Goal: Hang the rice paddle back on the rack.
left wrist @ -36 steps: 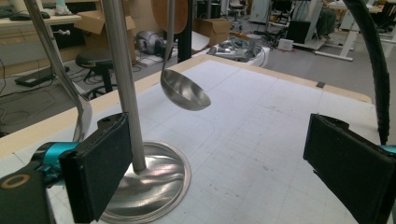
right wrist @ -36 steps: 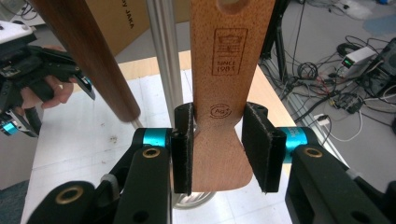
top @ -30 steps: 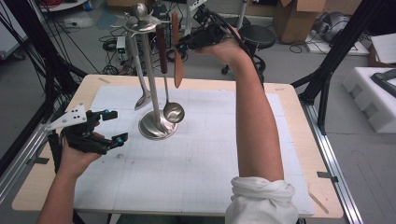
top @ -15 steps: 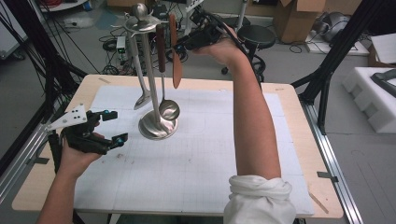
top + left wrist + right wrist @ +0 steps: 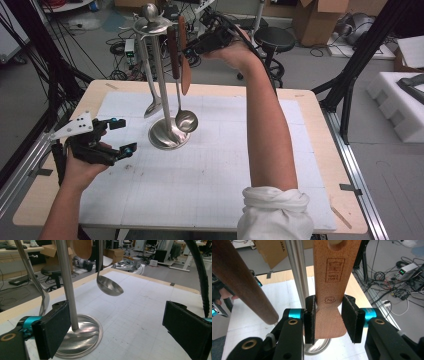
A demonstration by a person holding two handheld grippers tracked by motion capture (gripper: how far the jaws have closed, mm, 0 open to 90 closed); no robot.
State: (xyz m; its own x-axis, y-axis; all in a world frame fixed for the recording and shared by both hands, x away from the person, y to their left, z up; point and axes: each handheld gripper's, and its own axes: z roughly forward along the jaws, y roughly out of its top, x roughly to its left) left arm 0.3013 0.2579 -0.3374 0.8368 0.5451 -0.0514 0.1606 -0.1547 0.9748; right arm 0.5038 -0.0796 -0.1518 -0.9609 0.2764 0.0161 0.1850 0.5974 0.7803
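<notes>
**Right gripper clamped on wooden spatula at the rack**

At the top of the utensil stand [image 5: 159, 75], the right gripper [image 5: 192, 48] grips the wooden spatula [image 5: 184, 60] by its two edges, jaws closed on the blade where it widens; the spatula hangs upright beside the stand's pole; one stand, four hanging utensils counted in the high view: wooden spatula, dark wooden handle [image 5: 173, 50], steel ladle [image 5: 186, 120], steel server [image 5: 152, 107]; two grippers, one per hand; the left gripper [image 5: 122, 136] rests low on the white mat [image 5: 200, 180], jaws spread apart, nothing between them, just beside the stand's round base; the right gripper view gives the stamped marks on the wooden spatula [image 5: 332, 285] and both pads against its edges; the left gripper view gives the ladle bowl [image 5: 110, 286] hanging clear above the mat and the pole meeting the base.
</notes>
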